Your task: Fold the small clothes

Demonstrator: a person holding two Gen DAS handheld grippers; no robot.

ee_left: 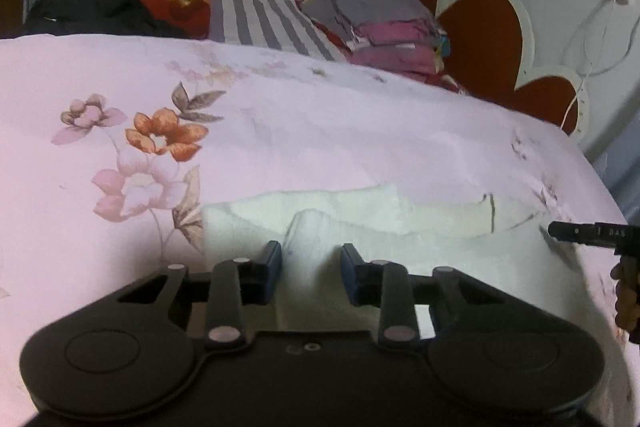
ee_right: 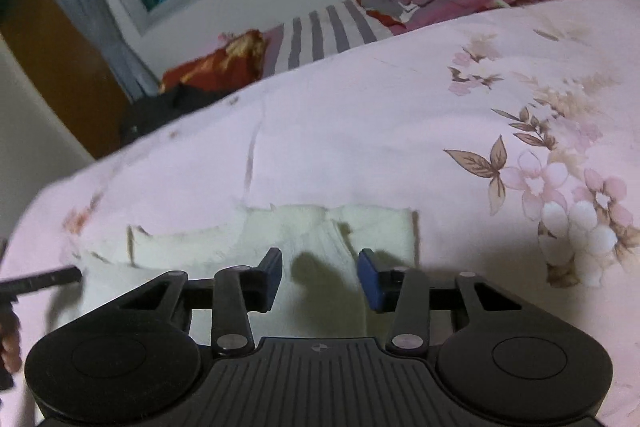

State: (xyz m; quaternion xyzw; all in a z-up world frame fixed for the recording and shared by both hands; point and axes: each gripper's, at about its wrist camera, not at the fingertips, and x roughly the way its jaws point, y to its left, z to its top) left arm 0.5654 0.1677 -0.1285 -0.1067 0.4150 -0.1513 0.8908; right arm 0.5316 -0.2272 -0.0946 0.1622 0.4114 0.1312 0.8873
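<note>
Both the left gripper point(ee_left: 311, 259) and right gripper point(ee_right: 320, 267) hover spread and empty directly over the cream garment point(ee_left: 340, 215), apparently between folds; next, each must pinch an edge ahead.

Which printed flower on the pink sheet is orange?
The orange flower in the left wrist view, on the floral sheet. The pale flower left of it and the big pink flower below are pinkish.
</note>
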